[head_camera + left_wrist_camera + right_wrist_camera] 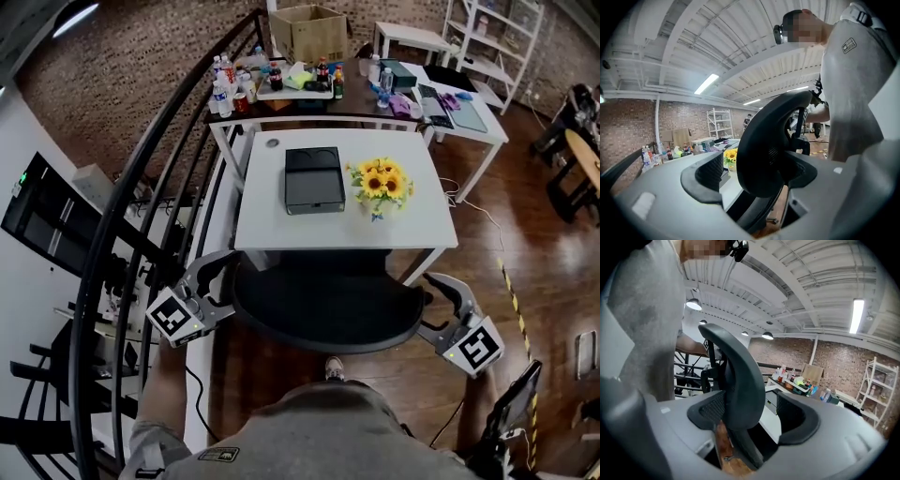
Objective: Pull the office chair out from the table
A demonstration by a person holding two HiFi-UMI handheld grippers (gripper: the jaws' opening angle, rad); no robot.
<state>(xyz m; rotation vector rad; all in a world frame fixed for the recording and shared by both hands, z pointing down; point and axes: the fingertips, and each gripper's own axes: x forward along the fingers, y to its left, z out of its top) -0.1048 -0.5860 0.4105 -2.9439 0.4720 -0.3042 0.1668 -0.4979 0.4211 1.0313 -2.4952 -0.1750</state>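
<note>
Brick wall (141, 56) behind | left claw (228, 281) wide, straddling office chair (323, 309) back | right claw (429, 305) likewise

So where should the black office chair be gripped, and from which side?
Probably the chair's black curved backrest, by its thin side edges, one gripper from each side: the left gripper and right gripper straddle them, jaws open.

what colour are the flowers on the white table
Yellow with dark centres. The flowers show best in the head view.
</note>
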